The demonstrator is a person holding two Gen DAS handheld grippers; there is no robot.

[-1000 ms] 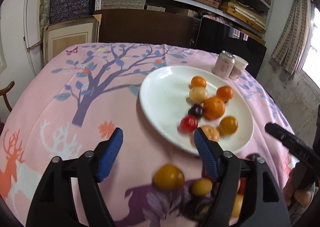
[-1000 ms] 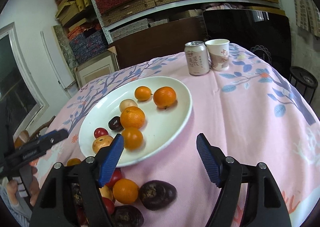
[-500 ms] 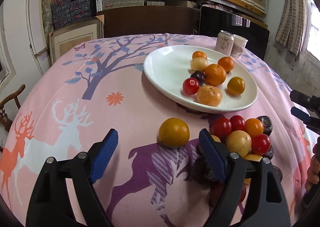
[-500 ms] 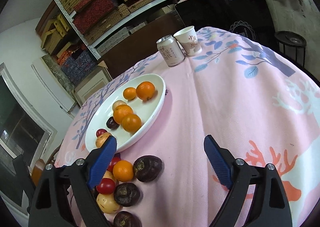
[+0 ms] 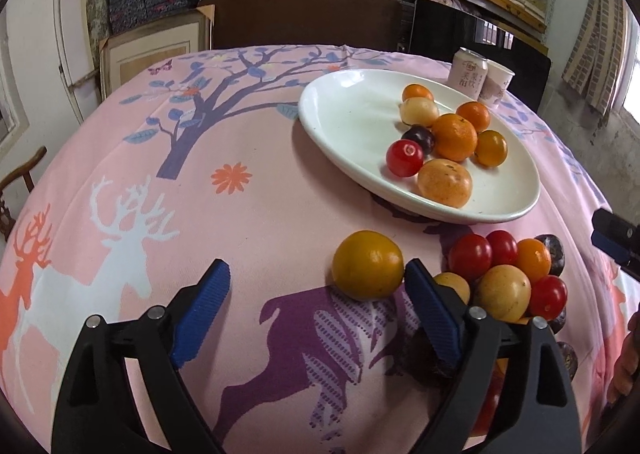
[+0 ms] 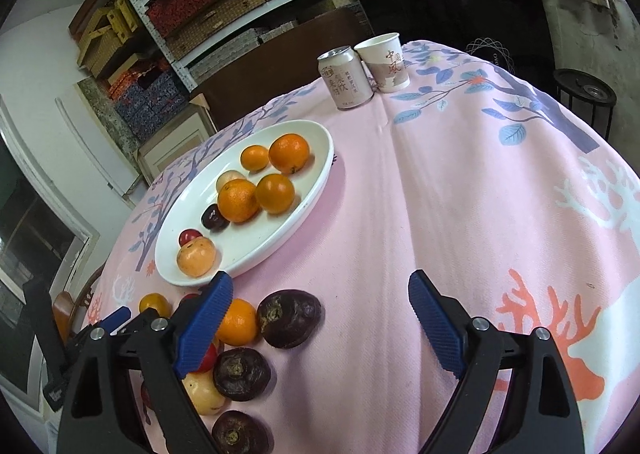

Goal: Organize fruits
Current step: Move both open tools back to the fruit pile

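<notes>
A white plate [image 5: 340,126] holds several oranges, a red tomato and a dark plum. In front of it, loose fruit [image 5: 504,274] lies piled on the pink cloth. My left gripper [image 5: 316,310] hangs low over the cloth with its jaws opening. A yellow-orange fruit [image 5: 368,264] sits just past its right fingertip, with nothing between the pads. My right gripper [image 6: 320,318] is open above the pile's far side. A dark purple fruit [image 6: 289,318] lies between its fingers near the left pad, untouched. An orange [image 6: 238,322] sits beside that pad.
A drink can [image 6: 346,78] and a paper cup [image 6: 386,62] stand at the table's far edge behind the plate [image 6: 280,238]. Shelves with boxes and dark chairs line the wall. A wooden chair back shows at the left.
Both grippers' jaws have spread wider. The left gripper has sunk toward the cloth, and the yellow-orange fruit now sits at its right fingertip. The right gripper has rolled and shifted over the pile.
</notes>
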